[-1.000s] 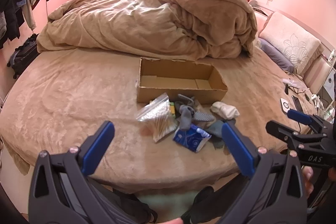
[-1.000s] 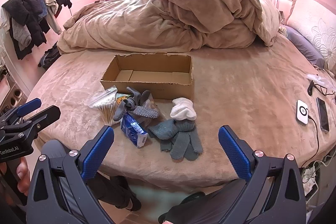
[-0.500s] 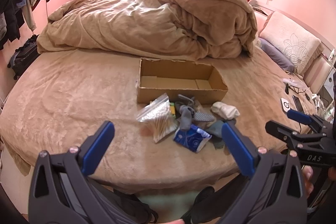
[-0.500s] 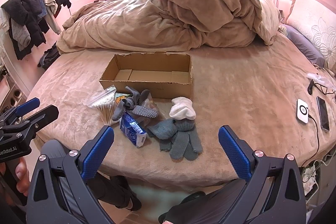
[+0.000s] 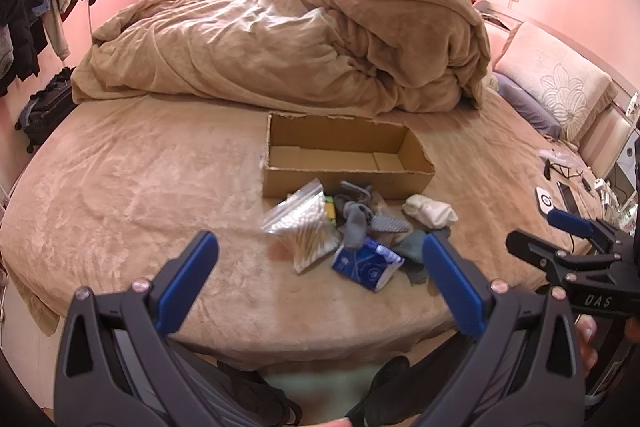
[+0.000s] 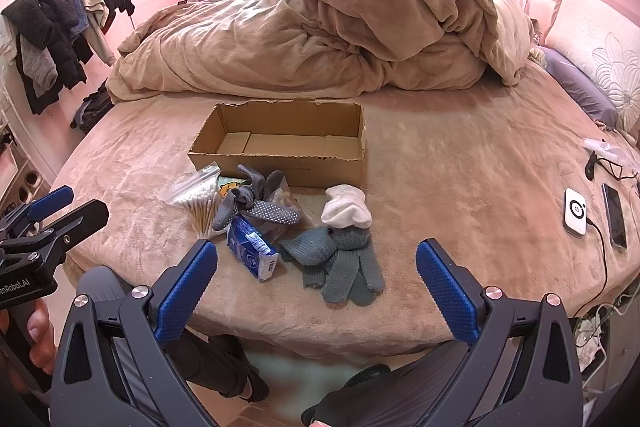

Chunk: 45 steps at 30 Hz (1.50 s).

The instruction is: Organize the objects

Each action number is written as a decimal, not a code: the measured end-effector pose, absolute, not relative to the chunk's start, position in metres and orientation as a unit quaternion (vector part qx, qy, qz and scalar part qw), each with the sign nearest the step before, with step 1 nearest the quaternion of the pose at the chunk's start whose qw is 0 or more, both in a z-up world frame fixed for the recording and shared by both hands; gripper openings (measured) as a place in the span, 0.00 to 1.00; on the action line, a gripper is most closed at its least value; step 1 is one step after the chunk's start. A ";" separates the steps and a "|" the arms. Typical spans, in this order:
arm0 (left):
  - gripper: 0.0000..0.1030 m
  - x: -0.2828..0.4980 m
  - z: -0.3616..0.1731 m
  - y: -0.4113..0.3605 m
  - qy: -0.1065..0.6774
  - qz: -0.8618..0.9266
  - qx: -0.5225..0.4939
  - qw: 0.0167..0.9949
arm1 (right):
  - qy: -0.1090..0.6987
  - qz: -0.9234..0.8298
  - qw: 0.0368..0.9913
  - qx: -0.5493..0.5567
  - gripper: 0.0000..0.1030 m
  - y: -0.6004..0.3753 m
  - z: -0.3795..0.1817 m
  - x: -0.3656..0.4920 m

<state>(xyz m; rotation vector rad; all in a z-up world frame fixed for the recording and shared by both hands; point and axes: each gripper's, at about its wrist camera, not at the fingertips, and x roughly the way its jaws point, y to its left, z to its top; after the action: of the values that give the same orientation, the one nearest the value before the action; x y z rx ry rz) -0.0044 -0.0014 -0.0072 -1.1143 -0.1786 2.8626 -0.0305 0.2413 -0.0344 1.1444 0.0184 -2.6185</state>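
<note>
My left gripper [image 5: 318, 267] and right gripper [image 6: 316, 273] hover off the near edge of the bed [image 6: 460, 163], fingers spread wide apart, gripping nothing. Bare bedspread lies to the left of the pile and to its right as far as the phone [image 6: 615, 215] near the right edge. The heaped duvet [image 6: 340, 27] closes off the far side. The box [image 6: 280, 143] sits mid-bed, open-topped, nothing inside. Just in front of it, toward the near edge: swab bag [image 6: 196, 199], grey socks [image 6: 256, 199], tissue pack [image 6: 252, 247], white sock [image 6: 346, 213], and gloves [image 6: 344, 263], overlapping one another.
</note>
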 end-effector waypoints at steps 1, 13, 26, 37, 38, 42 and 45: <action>1.00 -0.005 -0.007 -0.001 -0.058 0.930 -0.362 0.032 | 0.006 -0.907 0.141 0.397 0.98 0.242 -0.036 -0.031; 1.00 -0.004 -0.007 -0.001 -0.058 0.930 -0.363 0.032 | 0.007 -0.907 0.142 0.398 0.98 0.242 -0.036 -0.031; 1.00 -0.012 -0.012 -0.002 -0.054 0.928 -0.368 0.031 | 0.006 -0.905 0.139 0.401 0.98 0.244 -0.042 -0.037; 0.99 -0.049 -0.049 -0.011 -0.059 0.916 -0.396 0.027 | 0.004 -0.898 0.133 0.420 0.98 0.247 -0.060 -0.064; 0.99 -0.055 -0.056 -0.012 -0.060 0.913 -0.402 0.026 | 0.003 -0.897 0.132 0.423 0.98 0.247 -0.064 -0.067; 0.99 -0.069 -0.078 -0.014 -0.067 0.907 -0.415 0.025 | 0.005 -0.890 0.127 0.437 0.98 0.248 -0.082 -0.083; 0.99 -0.081 -0.095 -0.016 -0.072 0.904 -0.420 0.020 | 0.005 -0.885 0.124 0.448 0.98 0.249 -0.097 -0.094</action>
<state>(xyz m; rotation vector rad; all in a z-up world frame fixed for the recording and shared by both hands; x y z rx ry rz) -0.0811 -0.0157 -0.0946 -1.3036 -0.2229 2.8062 -0.0943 0.2494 -0.0970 1.3052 0.0135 -2.5808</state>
